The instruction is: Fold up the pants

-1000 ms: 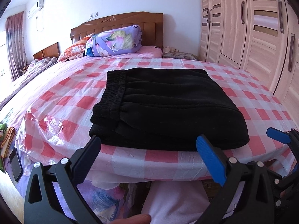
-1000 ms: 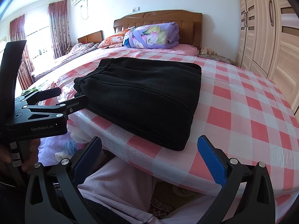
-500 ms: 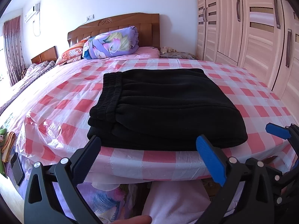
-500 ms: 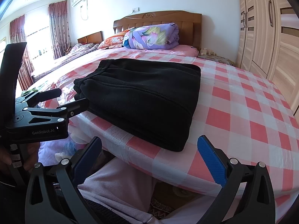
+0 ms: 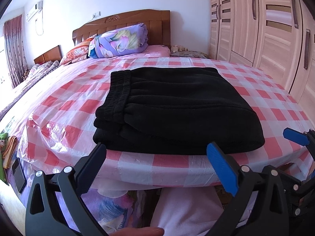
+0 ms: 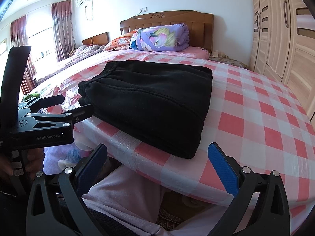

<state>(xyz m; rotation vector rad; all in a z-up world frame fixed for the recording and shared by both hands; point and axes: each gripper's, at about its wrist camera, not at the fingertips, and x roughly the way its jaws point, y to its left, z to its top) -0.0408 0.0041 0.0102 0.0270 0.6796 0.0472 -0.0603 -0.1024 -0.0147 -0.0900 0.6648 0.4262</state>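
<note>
Black fleece pants (image 5: 177, 108) sat folded at the bed's (image 5: 78, 106) near edge, long axis left-right, waistband left. Left gripper (image 5: 156, 164) nearer; right gripper (image 6: 157, 164) too had fingers spread, empty.

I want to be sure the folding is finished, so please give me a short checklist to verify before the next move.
1. Black pants folded into a compact stack: ok.
2. Pants lying fully on the checkered bed cover, not over the edge: ok.
3. Left gripper open and holding nothing: ok.
4. Right gripper open and holding nothing: ok.
5. Both grippers apart from the pants: ok.
6. Layers underneath lying flat: cannot tell, hidden.
</note>
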